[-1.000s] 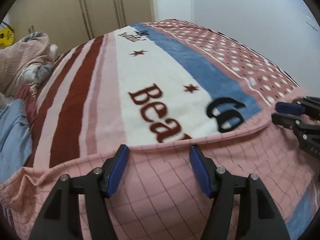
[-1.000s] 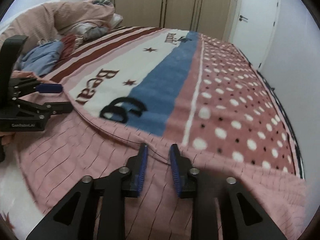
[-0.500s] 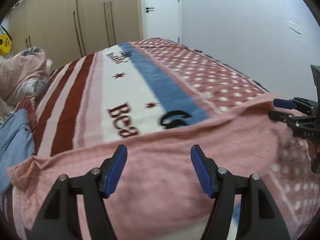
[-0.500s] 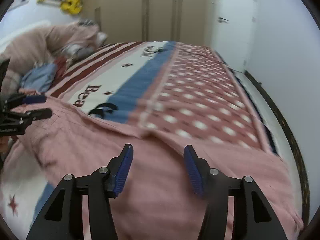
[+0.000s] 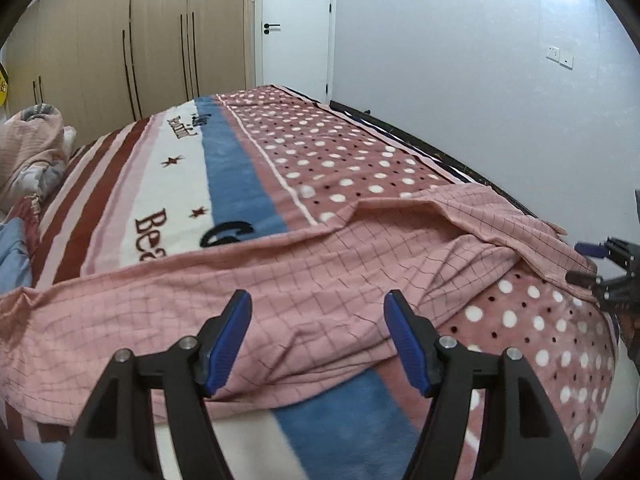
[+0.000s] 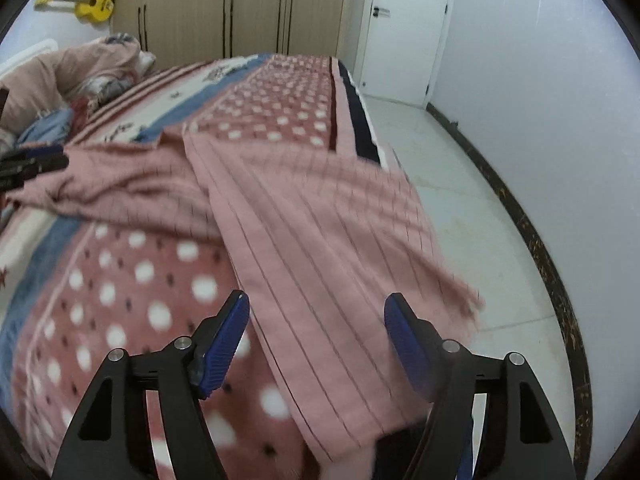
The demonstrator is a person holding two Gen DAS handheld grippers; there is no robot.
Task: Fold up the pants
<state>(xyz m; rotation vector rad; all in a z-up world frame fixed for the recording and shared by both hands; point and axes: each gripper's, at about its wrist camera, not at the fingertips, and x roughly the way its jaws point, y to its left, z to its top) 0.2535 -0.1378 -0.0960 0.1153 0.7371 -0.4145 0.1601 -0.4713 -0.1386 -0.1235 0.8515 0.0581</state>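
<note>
Pink checked pants point(image 5: 312, 280) lie spread across the bed's near end on a patterned blanket point(image 5: 176, 184). In the right wrist view one pant leg point(image 6: 320, 248) runs toward me and hangs over the bed's right edge. My left gripper point(image 5: 318, 332) is open and empty just above the pants' middle. My right gripper point(image 6: 316, 332) is open and empty above the hanging leg; it also shows in the left wrist view point(image 5: 588, 264) at the far right. The left gripper shows in the right wrist view point(image 6: 32, 162) at the far left.
A heap of pink and blue bedding point(image 6: 52, 92) lies at the bed's left. Wardrobes point(image 5: 120, 40) and a white door point(image 5: 296, 28) stand behind. White floor point(image 6: 460, 184) and a wall point(image 6: 540, 80) lie right of the bed. A yellow guitar point(image 6: 90, 2) hangs on the wall.
Both grippers let go of the pants and pulled back. The right gripper opened wide and swung right toward the bed's edge. The pants now lie lower on the blanket.
</note>
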